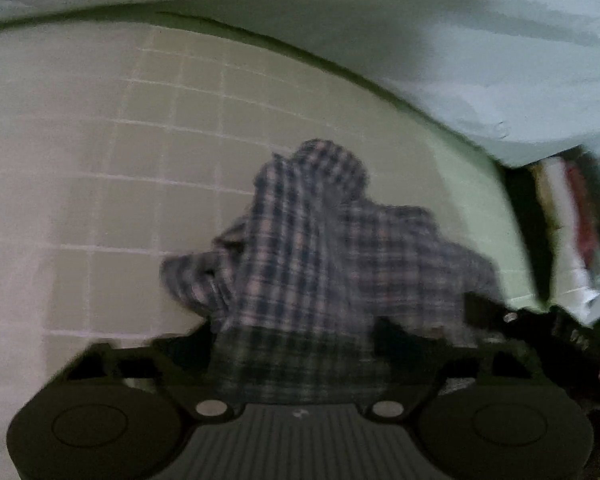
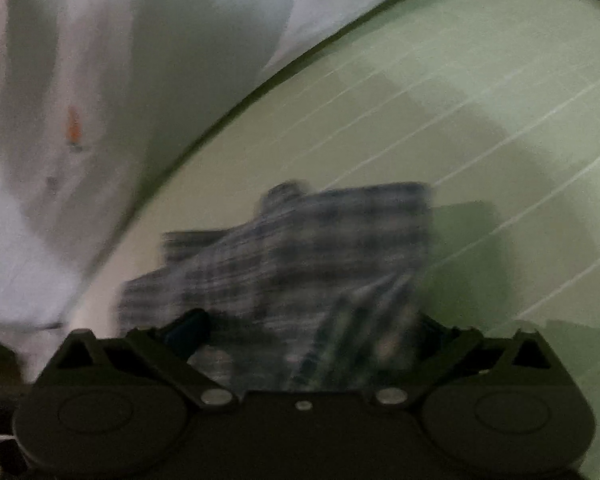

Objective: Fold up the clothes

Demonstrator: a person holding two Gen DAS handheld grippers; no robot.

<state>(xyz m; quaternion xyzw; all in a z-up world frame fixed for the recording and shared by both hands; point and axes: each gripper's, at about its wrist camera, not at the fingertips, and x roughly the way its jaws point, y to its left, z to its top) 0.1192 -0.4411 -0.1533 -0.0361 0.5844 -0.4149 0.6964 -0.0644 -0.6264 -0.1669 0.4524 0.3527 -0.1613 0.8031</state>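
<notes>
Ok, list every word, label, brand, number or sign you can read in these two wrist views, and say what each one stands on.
No text can be read in either view.
White marks on the right gripper, seen in the left wrist view: too blurred to read.
Small pale mark on the left gripper's body: too small to read.
Plaid shirt: pattern only, no label showing.
Green grid mat: lines only, no numbers visible.

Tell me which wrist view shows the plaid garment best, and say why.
The left wrist view: the plaid garment lies crumpled on the gridded green mat, its check pattern fairly clear. The right wrist view shows the same garment heavily motion-blurred, its checks smeared into streaks.
</notes>
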